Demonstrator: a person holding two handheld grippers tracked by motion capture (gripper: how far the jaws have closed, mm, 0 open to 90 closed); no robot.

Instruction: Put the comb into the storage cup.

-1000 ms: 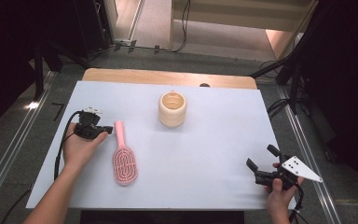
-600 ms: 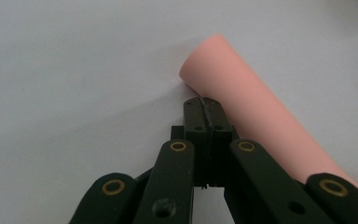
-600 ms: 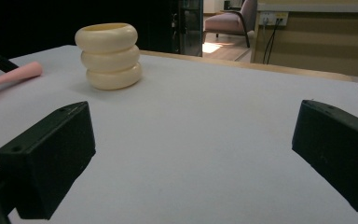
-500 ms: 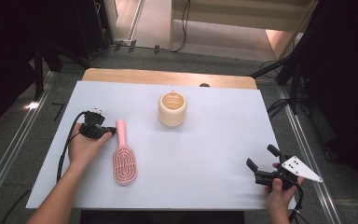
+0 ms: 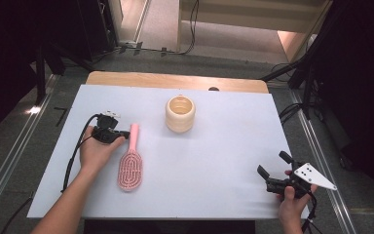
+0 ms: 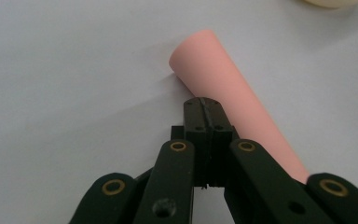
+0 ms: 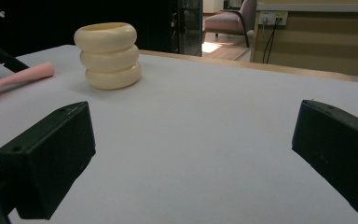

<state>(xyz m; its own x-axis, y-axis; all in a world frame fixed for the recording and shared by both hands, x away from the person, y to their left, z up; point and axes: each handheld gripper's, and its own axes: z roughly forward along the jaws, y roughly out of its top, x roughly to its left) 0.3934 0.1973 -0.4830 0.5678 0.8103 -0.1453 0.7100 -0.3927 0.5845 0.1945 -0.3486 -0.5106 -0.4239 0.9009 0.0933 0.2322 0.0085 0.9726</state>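
A pink hairbrush (image 5: 130,163) lies flat on the white table, its handle (image 6: 233,107) pointing away from the person. My left gripper (image 5: 125,132) is shut with nothing between its jaws. In the left gripper view its closed tips (image 6: 204,105) sit right against the left side of the handle, low over the table; whether they touch it I cannot tell. A cream ribbed cup (image 5: 180,113) stands upright behind the middle of the table. My right gripper (image 5: 271,163) rests near the front right corner, open and empty, and faces the cup (image 7: 108,55) across bare table.
The white sheet (image 5: 224,146) covers the table, with a wooden strip (image 5: 175,80) showing along the far edge. The left gripper's cable (image 5: 75,156) loops over the table left of the hand. Dark floor and stands surround the table.
My left hand has slid a little to the right, bringing the shut gripper up to the brush handle. The right gripper, the brush and the cup have stayed where they were.
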